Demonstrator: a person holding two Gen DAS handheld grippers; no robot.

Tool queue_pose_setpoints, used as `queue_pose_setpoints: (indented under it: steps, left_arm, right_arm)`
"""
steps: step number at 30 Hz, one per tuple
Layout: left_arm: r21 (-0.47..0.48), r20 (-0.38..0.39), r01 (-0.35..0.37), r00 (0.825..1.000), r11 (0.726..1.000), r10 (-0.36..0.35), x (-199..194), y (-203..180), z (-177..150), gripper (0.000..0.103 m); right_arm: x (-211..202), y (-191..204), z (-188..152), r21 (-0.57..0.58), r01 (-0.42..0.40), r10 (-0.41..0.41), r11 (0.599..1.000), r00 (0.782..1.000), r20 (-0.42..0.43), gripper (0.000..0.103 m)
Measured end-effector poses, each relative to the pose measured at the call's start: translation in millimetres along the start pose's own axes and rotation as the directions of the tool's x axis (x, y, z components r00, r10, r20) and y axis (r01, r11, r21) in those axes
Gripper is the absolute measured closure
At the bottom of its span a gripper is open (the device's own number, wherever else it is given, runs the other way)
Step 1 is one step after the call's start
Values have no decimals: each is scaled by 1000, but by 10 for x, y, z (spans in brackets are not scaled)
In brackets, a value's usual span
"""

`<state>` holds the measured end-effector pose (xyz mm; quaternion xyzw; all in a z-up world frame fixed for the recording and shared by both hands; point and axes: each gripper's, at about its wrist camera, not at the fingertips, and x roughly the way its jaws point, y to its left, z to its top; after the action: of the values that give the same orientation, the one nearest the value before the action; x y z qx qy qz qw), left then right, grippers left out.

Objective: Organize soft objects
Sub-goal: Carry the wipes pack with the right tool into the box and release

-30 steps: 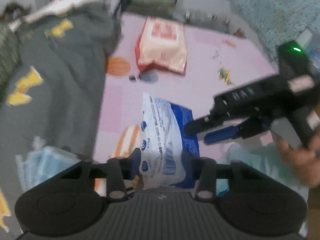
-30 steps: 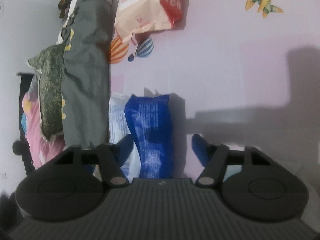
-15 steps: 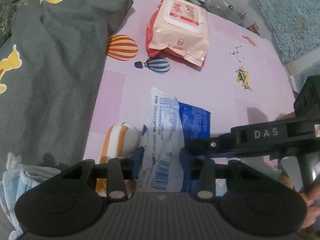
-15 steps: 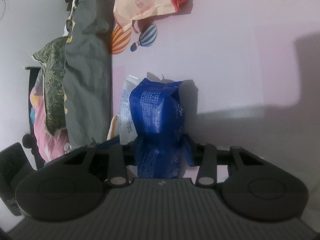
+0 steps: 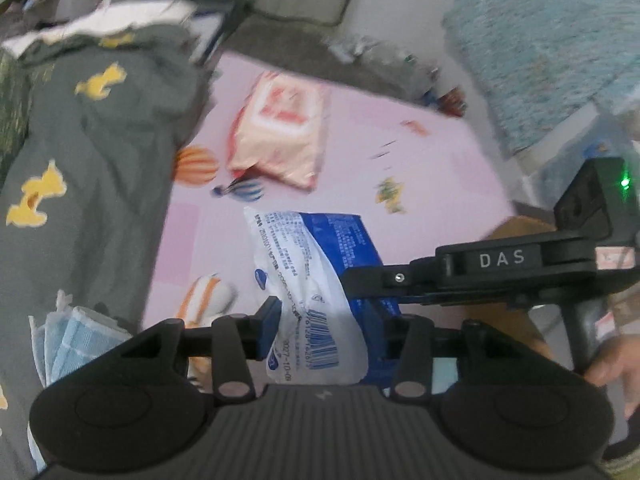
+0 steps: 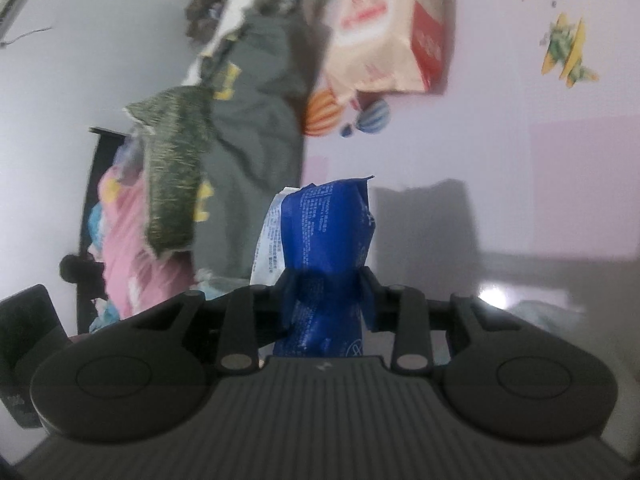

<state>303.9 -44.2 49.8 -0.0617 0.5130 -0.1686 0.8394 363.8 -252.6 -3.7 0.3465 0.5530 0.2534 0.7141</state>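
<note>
A blue and white soft pack (image 5: 316,276) is held between both grippers above the pink mat (image 5: 432,168). My left gripper (image 5: 326,326) is shut on its white end. My right gripper (image 6: 326,298) is shut on its blue side (image 6: 328,248), and its black body (image 5: 504,260) reaches in from the right in the left wrist view. A pink and red wipes pack (image 5: 280,128) lies farther back on the mat, also in the right wrist view (image 6: 380,28).
A grey blanket with yellow shapes (image 5: 88,152) lies along the left of the mat. Folded blue and white cloths (image 5: 76,340) lie at its near edge. A teal textured cushion (image 5: 552,40) stands at the back right. Pink and olive fabrics (image 6: 160,200) are piled beside the blanket.
My right gripper closed on the blue side of the pack. Both grippers have since lifted the pack off the mat; the views have tilted up and blurred.
</note>
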Motion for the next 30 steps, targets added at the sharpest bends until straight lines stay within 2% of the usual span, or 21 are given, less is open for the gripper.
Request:
queue_pose_setpoints:
  steps: [4,8,13,17,19,22,24,26,28,30]
  left_arm:
    - [80,57,57,996,995,-62,-321,-516,-80,57]
    - [186,72,125,988,975,-140,-468,-1152,-204,56]
    - [306,26,208,974,929,-227,-362,-1979,-427,53]
    - [371,-49,260,964,891,-261,-107,-2508,-638,53]
    - [396,-92,286,958,873,-272,36,-2702,-740,53]
    - [427,-163,315,949,848,-270,266,-2928,-885,54]
    - [445,-172,285,958,849,-231,388,-3004,-960,54]
    - [459,-160,256,966,851,-204,437,-3012,-1000,54]
    - [439,-156,246,968,864,-196,427,-2873,-985,53]
    - [416,-146,243,969,876,-200,369,-2718,-970,52]
  right_arm:
    - [-631,6,-205,-11,-41,42,999,996,83,72]
    - [-1405,-124,-501,-22,-46,49,999,980,195,72]
    - [-2275,-490,-972,19,0,-7,1000,948,319,72]
    - [-2730,-880,-1315,94,46,-79,994,920,385,72]
    - [-2890,-1110,-1456,140,58,-110,988,909,401,72]
    - [-2938,-1436,-1607,191,44,-118,981,911,396,74]
    - [-2883,-1641,-1675,226,23,-110,974,918,381,74]
    - [-2778,-1793,-1678,226,83,-159,971,925,345,74]
    - [-2658,-1927,-1671,263,156,-236,952,922,306,74]
    - [-2593,-2030,-1682,290,167,-252,942,924,286,74]
